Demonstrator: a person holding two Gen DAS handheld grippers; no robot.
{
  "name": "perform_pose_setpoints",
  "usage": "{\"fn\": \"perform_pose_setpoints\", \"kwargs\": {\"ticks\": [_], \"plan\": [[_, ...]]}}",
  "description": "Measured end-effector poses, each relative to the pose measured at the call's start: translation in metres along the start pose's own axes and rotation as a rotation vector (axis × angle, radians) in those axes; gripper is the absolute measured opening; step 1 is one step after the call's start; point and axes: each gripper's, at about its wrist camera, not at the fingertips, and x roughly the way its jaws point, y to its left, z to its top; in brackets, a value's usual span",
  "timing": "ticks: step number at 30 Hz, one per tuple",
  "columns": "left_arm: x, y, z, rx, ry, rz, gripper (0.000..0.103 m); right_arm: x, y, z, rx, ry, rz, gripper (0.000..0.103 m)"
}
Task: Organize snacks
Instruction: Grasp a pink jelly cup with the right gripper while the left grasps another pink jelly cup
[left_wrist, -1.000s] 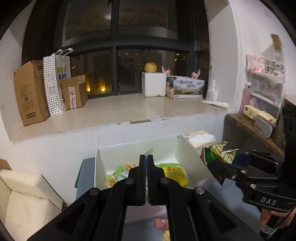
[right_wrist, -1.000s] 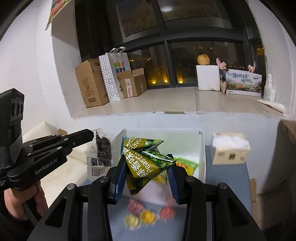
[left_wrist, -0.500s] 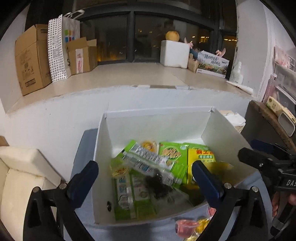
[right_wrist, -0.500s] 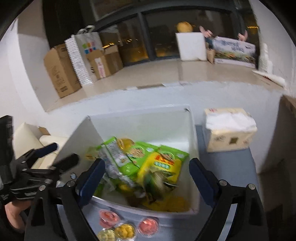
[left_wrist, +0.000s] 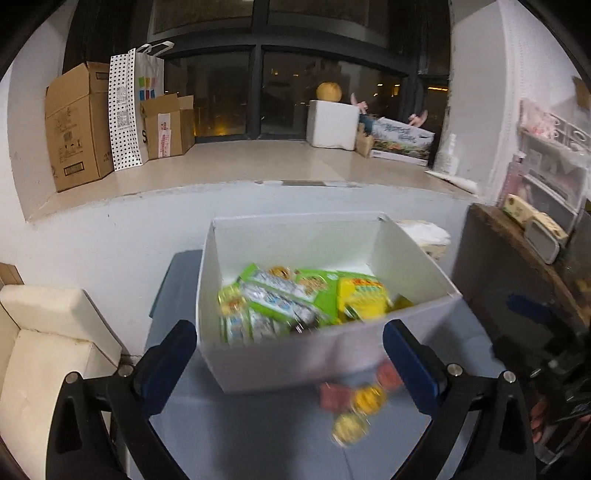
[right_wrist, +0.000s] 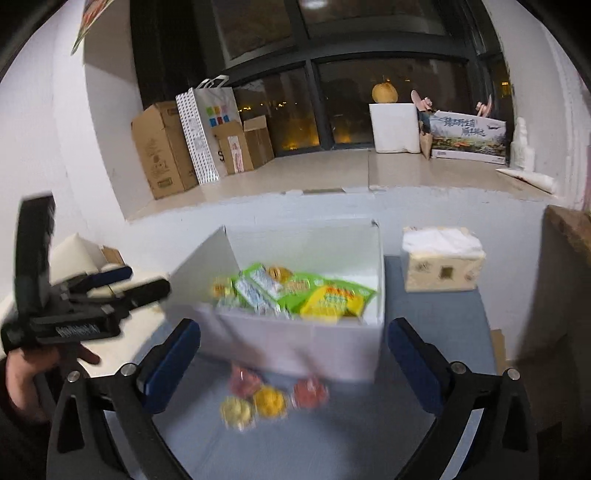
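Note:
A white open box (left_wrist: 325, 354) stands on the grey-blue table (left_wrist: 258, 435) and holds several green and yellow snack packets (left_wrist: 306, 299). It also shows in the right wrist view (right_wrist: 303, 347) with the packets (right_wrist: 295, 291). Several small red and yellow jelly cups (left_wrist: 354, 398) lie on the table in front of the box, also in the right wrist view (right_wrist: 269, 395). My left gripper (left_wrist: 291, 365) is open and empty, just before the box. My right gripper (right_wrist: 295, 365) is open and empty, above the cups. The left gripper also shows at the left of the right wrist view (right_wrist: 122, 284).
A tissue box (right_wrist: 441, 260) sits on the table right of the white box. A cream cushioned seat (left_wrist: 48, 332) is at the left. A dark wooden shelf (left_wrist: 517, 266) is at the right. Cardboard boxes (left_wrist: 77, 125) and a dotted bag (left_wrist: 129, 107) stand on the window ledge.
Both grippers have opened; the right one let go of the green snack packet, which now lies in the box. Both have drawn back from the box.

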Motion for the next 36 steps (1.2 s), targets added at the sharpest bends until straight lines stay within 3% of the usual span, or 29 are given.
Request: {"fn": "perform_pose_setpoints", "kwargs": {"ticks": [3, 7, 15, 19, 21, 23, 27, 36], "plan": [[-0.024, -0.012, -0.03, 0.013, -0.014, -0.002, 0.103, -0.004, -0.001, -0.026, 0.017, 0.04, 0.006, 0.103], [-0.047, -0.024, -0.069, 0.01, -0.018, -0.013, 0.103, 0.012, -0.008, -0.054, 0.05, 0.101, -0.054, 0.103], [-0.061, -0.026, -0.121, -0.011, 0.044, -0.021, 0.103, 0.071, -0.022, -0.062, 0.117, 0.159, -0.078, 0.103], [-0.062, -0.02, -0.134, -0.028, 0.066, -0.012, 0.103, 0.102, -0.023, -0.059, 0.14, 0.2, -0.101, 0.083], [-0.06, -0.015, -0.138, -0.035, 0.081, -0.006, 0.103, 0.117, -0.028, -0.058, 0.167, 0.223, -0.112, 0.081], [-0.057, -0.009, -0.142, -0.048, 0.094, -0.002, 0.103, 0.13, -0.031, -0.058, 0.184, 0.242, -0.108, 0.064], [-0.048, -0.002, -0.146, -0.064, 0.111, 0.0, 0.103, 0.141, -0.024, -0.062, 0.127, 0.255, -0.108, 0.042], [-0.012, -0.002, -0.131, -0.09, 0.136, -0.025, 0.103, 0.104, -0.026, -0.065, 0.105, 0.206, -0.084, 0.037]]}}
